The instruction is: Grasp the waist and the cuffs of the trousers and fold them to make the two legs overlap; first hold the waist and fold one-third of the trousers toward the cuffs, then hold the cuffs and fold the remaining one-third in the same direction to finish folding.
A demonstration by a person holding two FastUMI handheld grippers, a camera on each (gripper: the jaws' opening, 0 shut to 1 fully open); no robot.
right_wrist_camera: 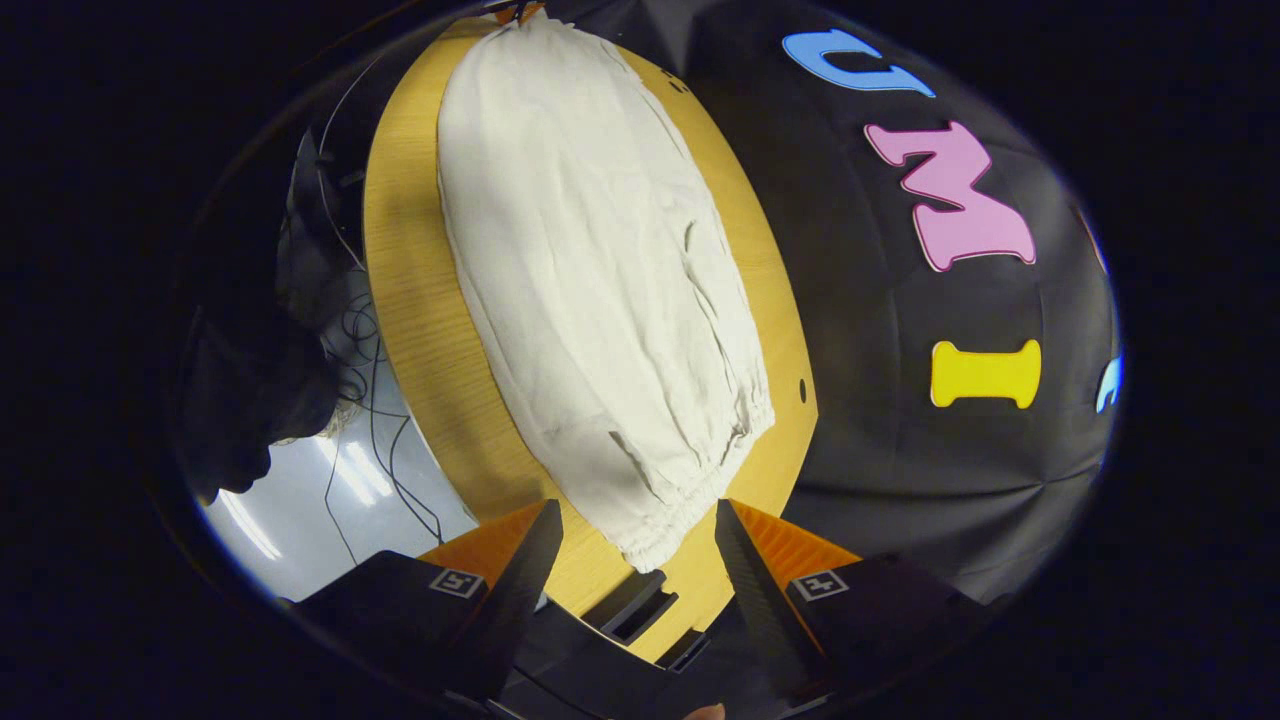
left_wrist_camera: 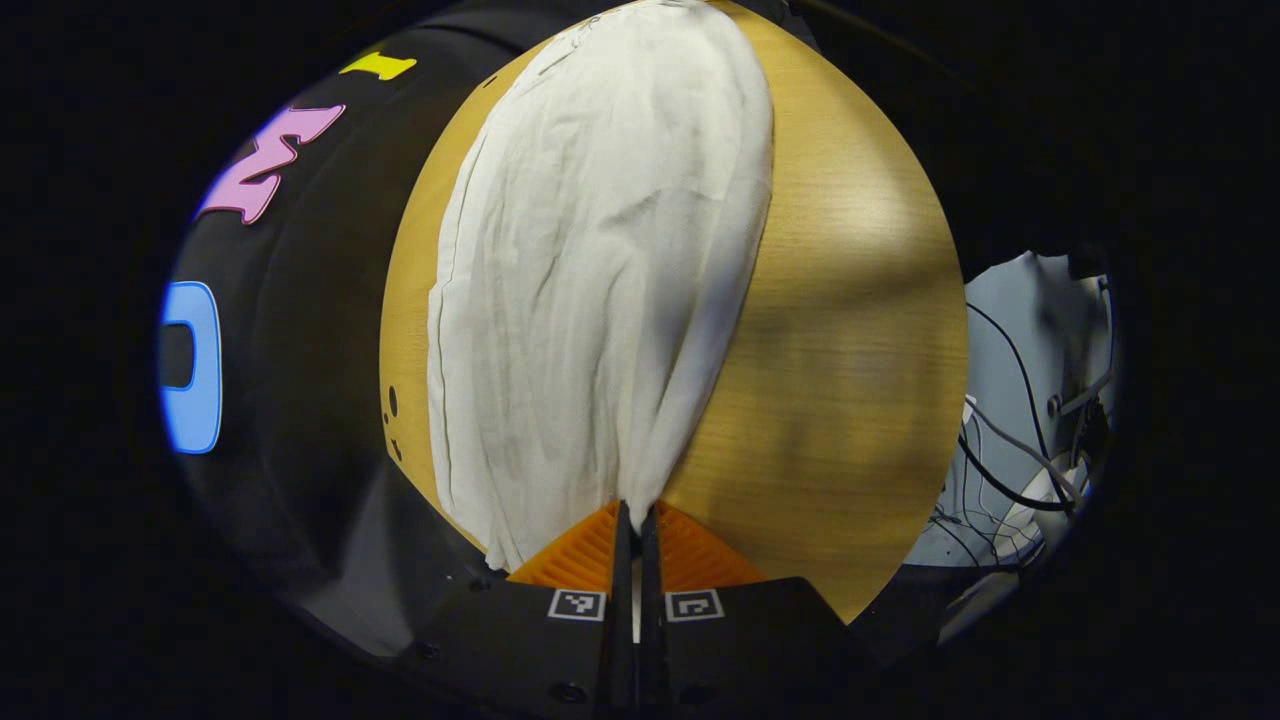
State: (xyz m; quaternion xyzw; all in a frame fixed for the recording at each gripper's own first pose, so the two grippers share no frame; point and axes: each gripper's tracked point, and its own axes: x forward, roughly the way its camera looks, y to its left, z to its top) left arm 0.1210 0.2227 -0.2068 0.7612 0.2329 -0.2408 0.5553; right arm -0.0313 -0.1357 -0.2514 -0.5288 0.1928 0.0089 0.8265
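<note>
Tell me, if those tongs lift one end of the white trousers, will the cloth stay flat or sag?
The trousers will probably sag: the creased, thin-looking cloth already puckers where the left tongs pinch it. They look light, so lifting should be easy. The gathered cuff between the open right tongs may bunch and offer grip.

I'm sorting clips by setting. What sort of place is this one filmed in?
Probably a recording booth, not a home: black cloth wall behind a wooden table, loose cables on the floor beside it. White trousers lie on the table; the left gripper pinches them, the right gripper open.
</note>
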